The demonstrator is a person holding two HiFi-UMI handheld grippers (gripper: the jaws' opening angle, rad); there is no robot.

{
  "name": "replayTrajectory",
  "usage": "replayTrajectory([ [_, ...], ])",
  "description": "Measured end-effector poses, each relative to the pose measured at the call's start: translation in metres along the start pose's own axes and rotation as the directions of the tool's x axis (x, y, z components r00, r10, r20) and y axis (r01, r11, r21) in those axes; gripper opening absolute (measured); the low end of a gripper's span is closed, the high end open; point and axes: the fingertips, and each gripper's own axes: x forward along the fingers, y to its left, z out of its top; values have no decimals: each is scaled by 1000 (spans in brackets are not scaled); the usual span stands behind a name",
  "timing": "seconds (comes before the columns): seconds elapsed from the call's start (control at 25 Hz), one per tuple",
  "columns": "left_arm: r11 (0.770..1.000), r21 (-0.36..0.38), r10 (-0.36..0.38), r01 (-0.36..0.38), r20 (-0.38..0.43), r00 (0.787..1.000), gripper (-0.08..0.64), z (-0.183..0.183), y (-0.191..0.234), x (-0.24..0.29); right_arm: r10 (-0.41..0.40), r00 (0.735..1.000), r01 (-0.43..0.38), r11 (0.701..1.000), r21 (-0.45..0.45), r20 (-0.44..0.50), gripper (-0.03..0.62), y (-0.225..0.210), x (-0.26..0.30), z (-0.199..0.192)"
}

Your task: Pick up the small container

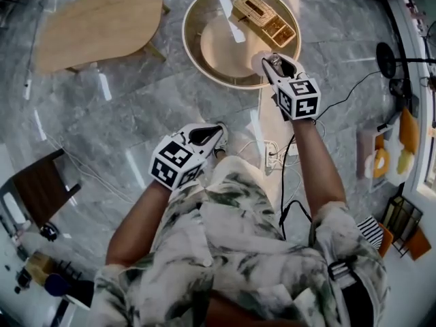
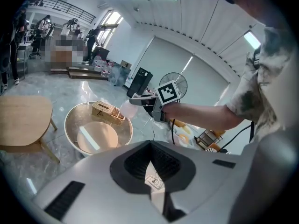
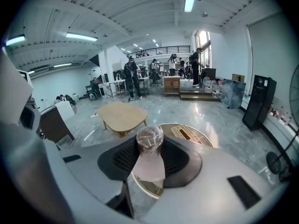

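The small container (image 1: pixel 259 60) is a clear plastic cup with a film lid, and my right gripper (image 1: pixel 269 64) is shut on it. It hangs over the near rim of the round gold-rimmed table (image 1: pixel 193 58). In the right gripper view the container (image 3: pixel 149 146) stands upright between the jaws of the right gripper (image 3: pixel 148 168), lid toward the camera. The left gripper view shows the container (image 2: pixel 126 109) from the side. My left gripper (image 1: pixel 216 137) is low beside my body, over the floor, its jaws closed with nothing between them (image 2: pixel 154 183).
A wooden slatted box (image 1: pixel 263 18) sits at the far side of the round table. An oval wooden table (image 1: pixel 95 22) stands to the left, a dark chair (image 1: pixel 39 189) at lower left. Cables and a power strip (image 1: pixel 275 157) lie on the marble floor. A fan (image 1: pixel 387 58) stands at right.
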Motion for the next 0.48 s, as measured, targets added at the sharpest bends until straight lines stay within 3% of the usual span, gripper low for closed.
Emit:
replayTrajectory([
  [0.48,1000,3,-10,10,10,1000,21,3,-15,-14,49,999,-49,998,-37,16,158,25,-37,33],
])
